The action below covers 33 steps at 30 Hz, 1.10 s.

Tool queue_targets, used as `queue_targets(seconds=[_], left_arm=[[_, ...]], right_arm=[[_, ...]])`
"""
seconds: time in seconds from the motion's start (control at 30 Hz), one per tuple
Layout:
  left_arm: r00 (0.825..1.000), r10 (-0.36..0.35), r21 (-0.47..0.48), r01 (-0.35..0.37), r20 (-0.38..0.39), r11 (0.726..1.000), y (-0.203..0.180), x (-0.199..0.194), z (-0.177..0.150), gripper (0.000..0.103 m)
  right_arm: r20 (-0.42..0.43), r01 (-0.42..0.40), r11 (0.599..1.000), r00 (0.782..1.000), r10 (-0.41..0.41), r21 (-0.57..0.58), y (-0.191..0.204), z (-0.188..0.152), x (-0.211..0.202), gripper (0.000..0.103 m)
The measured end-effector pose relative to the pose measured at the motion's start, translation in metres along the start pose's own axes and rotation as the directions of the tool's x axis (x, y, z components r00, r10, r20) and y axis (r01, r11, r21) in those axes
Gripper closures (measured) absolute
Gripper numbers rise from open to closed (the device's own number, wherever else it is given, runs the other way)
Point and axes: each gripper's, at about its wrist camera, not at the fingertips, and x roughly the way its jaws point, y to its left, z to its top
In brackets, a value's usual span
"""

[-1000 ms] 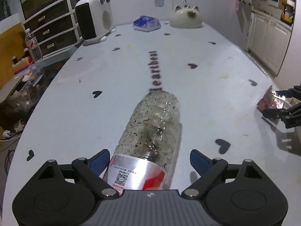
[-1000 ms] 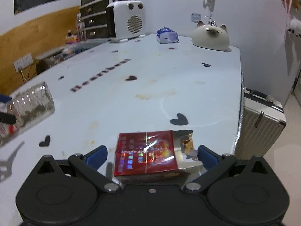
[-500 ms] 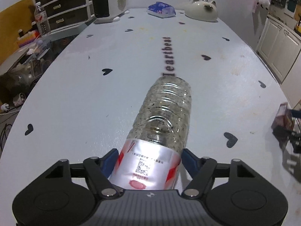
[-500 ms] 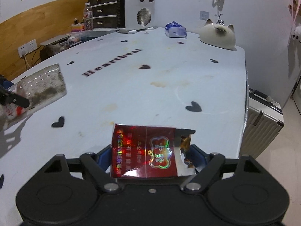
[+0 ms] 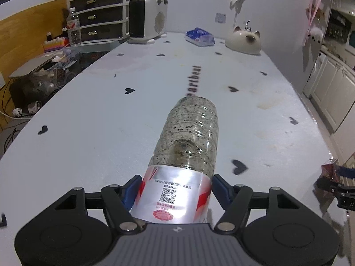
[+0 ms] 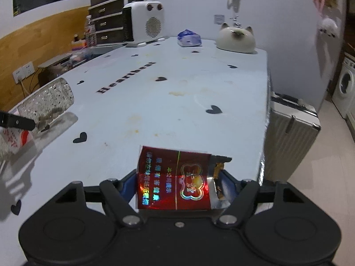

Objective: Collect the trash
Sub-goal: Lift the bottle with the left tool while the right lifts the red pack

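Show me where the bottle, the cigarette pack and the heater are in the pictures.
bottle (image 5: 190, 133), left wrist view, on its clear ribbed body.
cigarette pack (image 6: 175, 179), right wrist view, on its red front face.
heater (image 6: 147, 21), right wrist view, on its white front.

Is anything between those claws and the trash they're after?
Nothing visible. The left claw is shut on the bottle, and the right claw is shut on the red pack.
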Motion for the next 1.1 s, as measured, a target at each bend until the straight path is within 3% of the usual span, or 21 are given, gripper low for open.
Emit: queue_targets(seconds=[0.63, 1.1], left_arm=[[0.982, 0.024, 0.027, -0.029, 0.188, 0.999, -0.098, -0.078, -0.055, 0.034], [0.972, -0.033, 0.079, 0.015, 0.231, 0.997, -0.158, -0.11, -0.082, 0.034]], right_arm=[[0.116, 0.002, 0.996, 0.993, -0.013, 0.092, -0.017, -0.029, -0.092, 0.032], [0.179, 0.022, 0.994, 0.983, -0.041, 0.106, -0.03, -0.052, -0.146, 0.032]])
